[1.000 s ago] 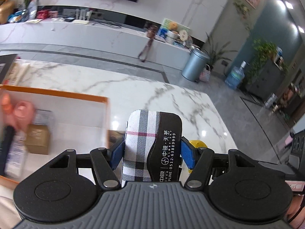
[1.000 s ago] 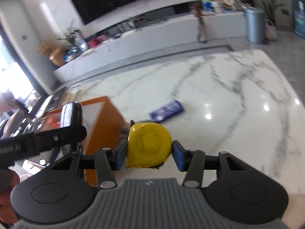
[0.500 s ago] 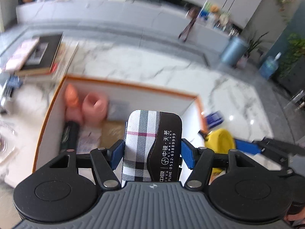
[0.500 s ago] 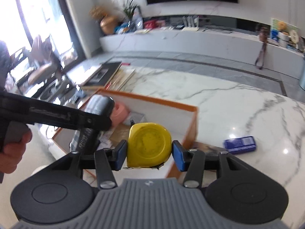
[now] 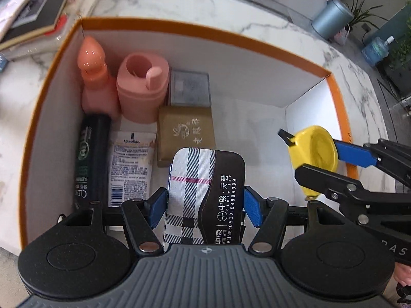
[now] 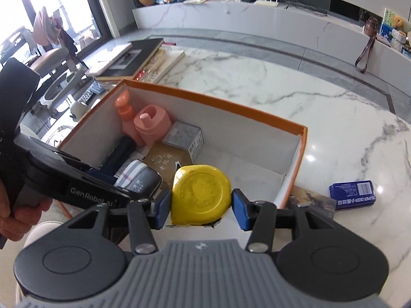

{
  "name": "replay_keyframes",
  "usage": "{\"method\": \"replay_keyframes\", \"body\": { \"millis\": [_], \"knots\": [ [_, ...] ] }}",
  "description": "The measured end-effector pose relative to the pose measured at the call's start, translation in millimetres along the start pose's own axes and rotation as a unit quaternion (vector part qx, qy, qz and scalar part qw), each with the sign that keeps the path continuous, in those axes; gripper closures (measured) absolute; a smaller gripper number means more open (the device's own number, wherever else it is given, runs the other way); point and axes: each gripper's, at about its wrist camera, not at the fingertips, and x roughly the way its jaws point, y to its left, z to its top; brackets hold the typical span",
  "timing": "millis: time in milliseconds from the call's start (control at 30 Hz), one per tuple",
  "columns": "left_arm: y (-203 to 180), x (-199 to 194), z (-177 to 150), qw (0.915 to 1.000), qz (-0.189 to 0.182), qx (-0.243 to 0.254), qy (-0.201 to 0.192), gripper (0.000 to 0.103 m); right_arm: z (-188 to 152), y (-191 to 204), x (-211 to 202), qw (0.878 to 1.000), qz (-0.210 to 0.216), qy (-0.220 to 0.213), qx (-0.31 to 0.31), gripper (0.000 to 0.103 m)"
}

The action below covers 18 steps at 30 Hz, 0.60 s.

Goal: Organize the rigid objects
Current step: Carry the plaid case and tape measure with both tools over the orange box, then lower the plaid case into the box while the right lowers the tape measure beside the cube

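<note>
Plaid glasses case [image 5: 203,195], checked fabric on one half and dark band with white print on the other, clamped between the blue pads of the left hand-held gripper [image 5: 205,206], held above the near part of the orange-rimmed box [image 5: 195,32]. Yellow tape measure [image 6: 201,195], flat round face toward the camera, clamped in the right hand-held gripper [image 6: 201,209], hanging over the bare right half of the box floor, just beside the case.

Inside the box, packed along its left side: orange bottle [image 5: 93,77] with pointed cap in the far left corner; pink cylindrical container [image 5: 142,87] touching it on the right; small grey box [image 5: 189,88] next along the far wall. Nearer: dark tube [image 5: 91,157] lying along the left wall, white lotion tube [image 5: 131,165] beside it, brown box [image 5: 185,138] with gold print right of that, partly hidden by the case.

Outside, on the marble bench [image 6: 295,84]: blue flat tin [image 6: 352,194] with a barcode label, right of the box, near a brown card half under the box corner. Stack of books [image 6: 133,56] beyond the far left corner of the box. Part of a hand [image 6: 19,215] at the left edge of the right wrist view, gripping the left tool's handle.
</note>
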Motion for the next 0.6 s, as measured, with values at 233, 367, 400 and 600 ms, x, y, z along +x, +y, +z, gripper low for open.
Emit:
{"method": "replay_keyframes", "body": {
  "millis": [233, 367, 400, 600],
  "knots": [
    [5.1, 9.0, 3.2, 0.9996, 0.018, -0.003, 0.021, 0.030, 7.3, 5.7, 21.4, 1.000, -0.001, 0.028, -0.008, 0.051],
    [7.7, 11.3, 3.4, 0.9990, 0.033, -0.004, 0.031, 0.030, 7.7, 6.7, 32.3, 0.999, -0.002, 0.042, -0.012, 0.051],
    [8.5, 12.2, 3.1, 0.9989, 0.034, -0.005, 0.032, 0.030, 7.6, 6.2, 34.3, 0.999, -0.003, 0.046, -0.010, 0.051],
    [11.5, 20.7, -4.5, 0.9986, 0.040, -0.001, 0.036, 0.030, 7.5, 1.1, 39.1, 0.999, 0.002, 0.051, 0.006, 0.051]
  ]
}}
